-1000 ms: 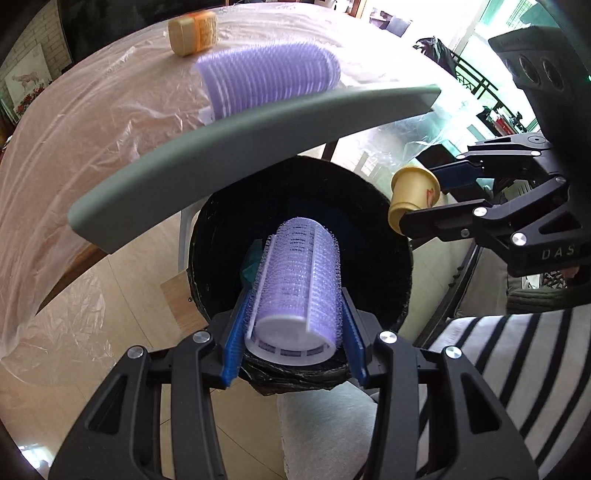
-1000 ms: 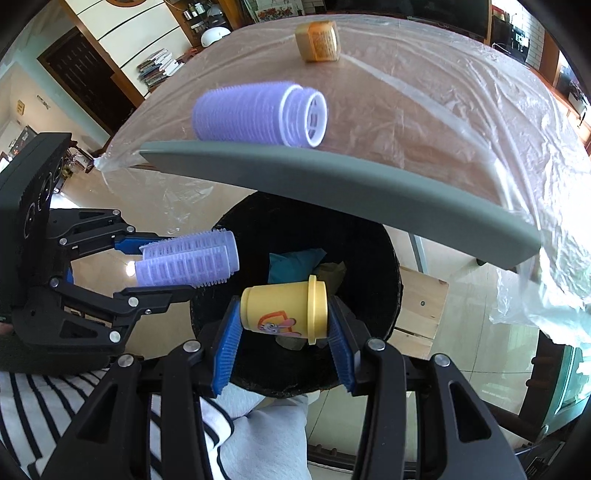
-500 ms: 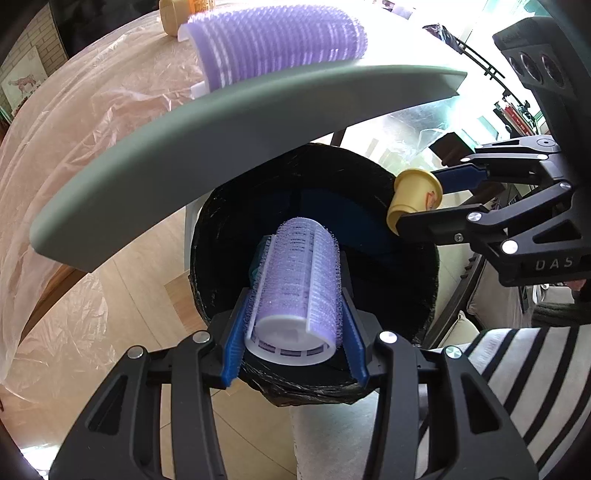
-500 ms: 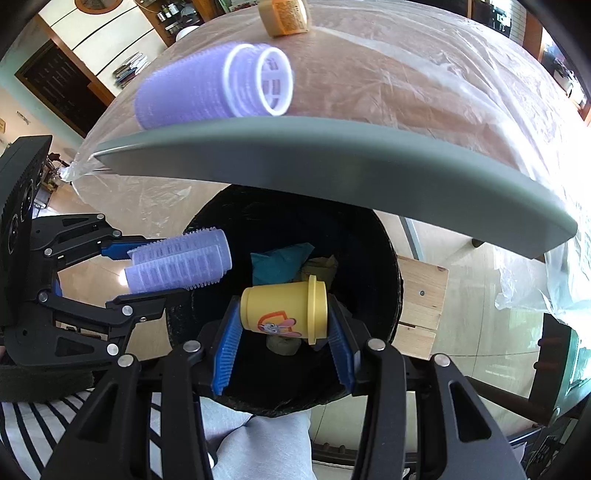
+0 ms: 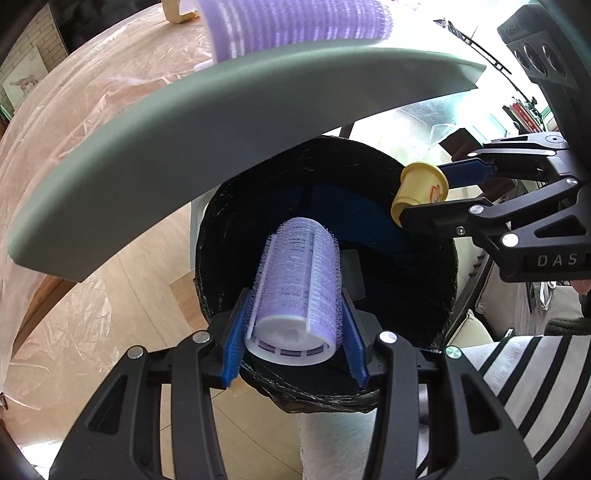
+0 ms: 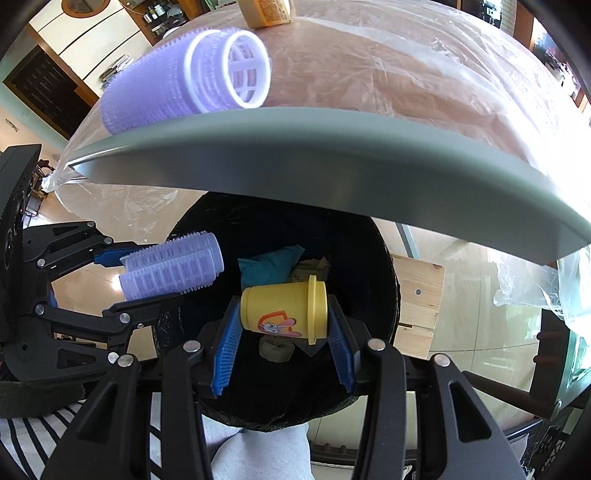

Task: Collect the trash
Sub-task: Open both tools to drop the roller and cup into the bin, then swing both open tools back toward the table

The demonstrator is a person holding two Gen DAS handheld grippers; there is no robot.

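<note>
Plastic-covered table [image 6: 388, 74] with grey edge up top, holding a second purple roller [image 6: 192, 77] and a tan jar [image 6: 266, 13] further back; black bin [image 6: 380, 266] below the edge, teal scrap [image 6: 269, 264] and other bits inside. Left gripper [image 5: 295, 354] clamped on purple hair roller [image 5: 299, 288], hanging over bin mouth near its rim. Right gripper [image 6: 282, 354] clamped on yellow tub [image 6: 284, 310] lying sideways, also over bin opening, just beside the left.
</note>
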